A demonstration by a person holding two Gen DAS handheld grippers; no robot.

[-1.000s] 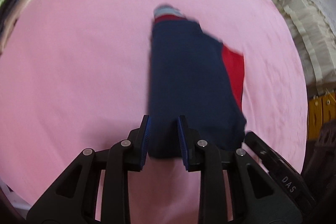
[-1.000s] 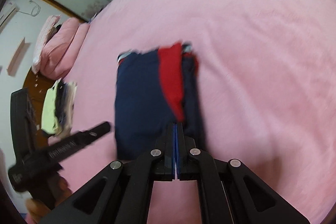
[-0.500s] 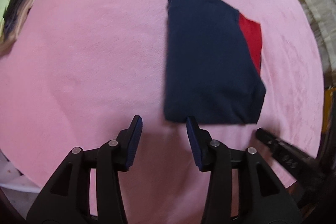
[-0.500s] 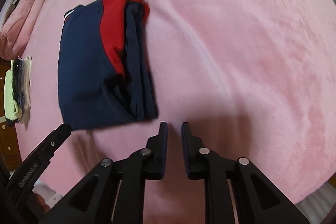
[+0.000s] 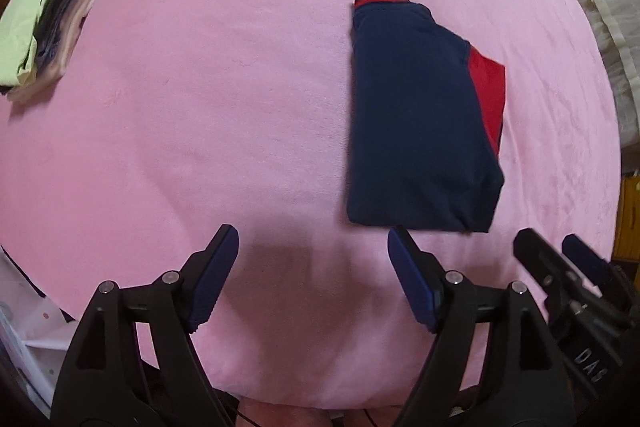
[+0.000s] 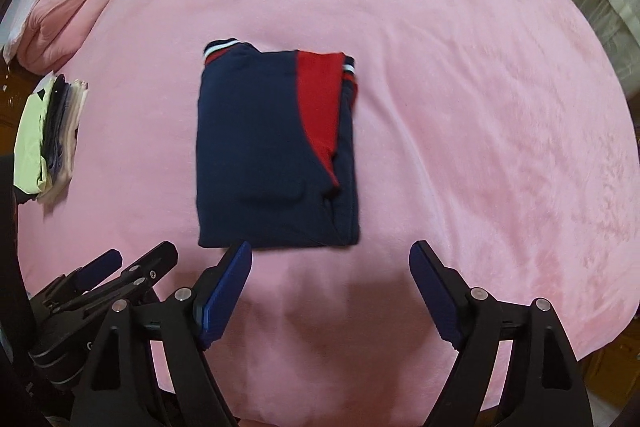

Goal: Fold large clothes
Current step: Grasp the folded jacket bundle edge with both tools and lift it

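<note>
Left wrist view: the folded garment (image 5: 420, 123) lies flat on the pink blanket (image 5: 200, 107), its layers hidden underneath; a clothes stack (image 5: 44, 31) far to its left is cut off. The left gripper (image 5: 312, 263) has just been opening, wide and empty (bare blanket between).

Right wrist view: the right gripper (image 6: 330, 279), just opened wide, holds nothing, below the garment's near edge; open blanket lies right of the garment.
</note>
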